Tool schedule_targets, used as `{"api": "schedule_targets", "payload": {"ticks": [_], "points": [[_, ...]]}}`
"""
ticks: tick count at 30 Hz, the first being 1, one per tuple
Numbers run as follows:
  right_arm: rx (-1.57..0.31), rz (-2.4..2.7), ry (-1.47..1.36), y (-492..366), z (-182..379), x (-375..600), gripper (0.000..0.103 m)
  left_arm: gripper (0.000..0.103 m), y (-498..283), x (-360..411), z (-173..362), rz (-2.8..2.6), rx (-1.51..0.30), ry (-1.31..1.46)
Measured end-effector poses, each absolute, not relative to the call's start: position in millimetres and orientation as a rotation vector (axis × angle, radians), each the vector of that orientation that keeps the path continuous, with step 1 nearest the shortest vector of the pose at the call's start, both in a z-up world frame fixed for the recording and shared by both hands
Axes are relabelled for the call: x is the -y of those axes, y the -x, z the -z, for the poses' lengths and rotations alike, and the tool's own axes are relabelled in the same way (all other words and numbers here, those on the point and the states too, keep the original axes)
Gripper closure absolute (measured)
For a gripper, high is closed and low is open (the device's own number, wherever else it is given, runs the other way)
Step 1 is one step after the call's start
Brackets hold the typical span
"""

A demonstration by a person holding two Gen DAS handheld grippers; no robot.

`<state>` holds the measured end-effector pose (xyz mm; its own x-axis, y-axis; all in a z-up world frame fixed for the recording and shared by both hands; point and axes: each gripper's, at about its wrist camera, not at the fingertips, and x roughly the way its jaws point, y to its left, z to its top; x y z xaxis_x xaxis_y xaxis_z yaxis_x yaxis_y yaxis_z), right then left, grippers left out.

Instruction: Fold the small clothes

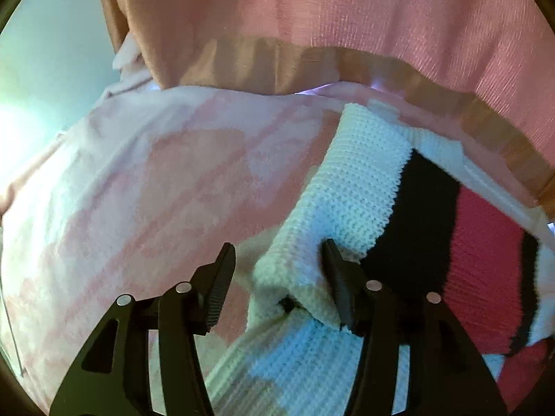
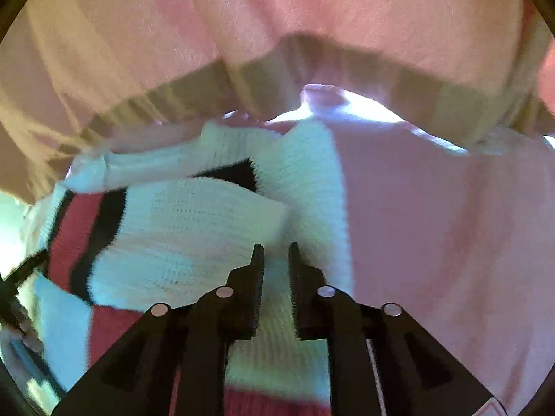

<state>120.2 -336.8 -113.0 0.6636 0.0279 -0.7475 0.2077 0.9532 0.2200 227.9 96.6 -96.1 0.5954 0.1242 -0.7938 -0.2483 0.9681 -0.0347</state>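
One knitted garment (image 1: 350,187), a chunky waffle-knit in white with black and red stripes, lies on a pink and white patterned cloth (image 1: 138,180) that is soft and faintly fuzzy. Its white sleeve-like strip is long and narrow; in the left wrist view the long axis runs from the jaws up and slightly right, away from the camera, ending in a squared cuff. The striped body spreads to the right of it.

Left gripper (image 1: 277,263): jaws about half apart, ribbed pads visible. A bunched fold of white knit sits between them, against the right finger only; the left pad stands clear.

Right gripper (image 2: 275,260): jaws narrow, a slim gap between the pads, white knit (image 2: 194,239) beneath and between them; whether the pads pinch it cannot be told.

Behind the cloth hangs a pink ribbed fabric with a tan band (image 1: 263,69).
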Motion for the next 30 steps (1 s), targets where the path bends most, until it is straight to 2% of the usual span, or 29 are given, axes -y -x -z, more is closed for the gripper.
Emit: {"api": "schedule_targets", "payload": {"ticks": [2,5,7,9,11,13,18,22,27,28,29,30], "points": [[-0.771,0.099,-0.351,-85,81,339,0.077,0.052,-216,-102,83,-0.185,-0.913,0.18],[-0.743,0.108,-0.384,-19,59,335,0.063,0.049,-188,-108,55,-0.141,-0.899,0.193],[-0.76,0.134,-0.363,23,63,323,0.054,0.032,-157,-110,35,-0.086,-0.866,0.183],[-0.773,0.123,-0.334,71,77,306,0.045,0.019,-121,-110,24,-0.045,-0.834,0.157],[-0.806,0.108,-0.323,103,97,290,0.041,0.015,-80,-113,24,-0.01,-0.83,0.121],[-0.866,0.094,-0.325,138,130,274,0.041,0.012,-39,-122,36,0.026,-0.865,0.12],[-0.97,0.058,-0.367,190,181,250,0.041,0.012,24,-155,75,-0.043,-0.943,0.149],[-0.953,0.017,-0.326,205,187,231,0.039,0.012,47,-177,108,-0.005,-1.066,0.333],[-0.928,-0.004,-0.344,201,186,225,0.041,0.014,50,-167,112,0.032,-1.06,0.306],[-0.924,-0.011,-0.353,198,185,225,0.042,0.019,51,-164,112,0.032,-1.052,0.289],[-0.919,-0.01,-0.357,196,183,226,0.052,0.022,50,-161,112,0.033,-1.051,0.271],[-0.919,-0.008,-0.36,195,183,227,0.072,0.044,50,-157,110,0.053,-1.042,0.253]]}}
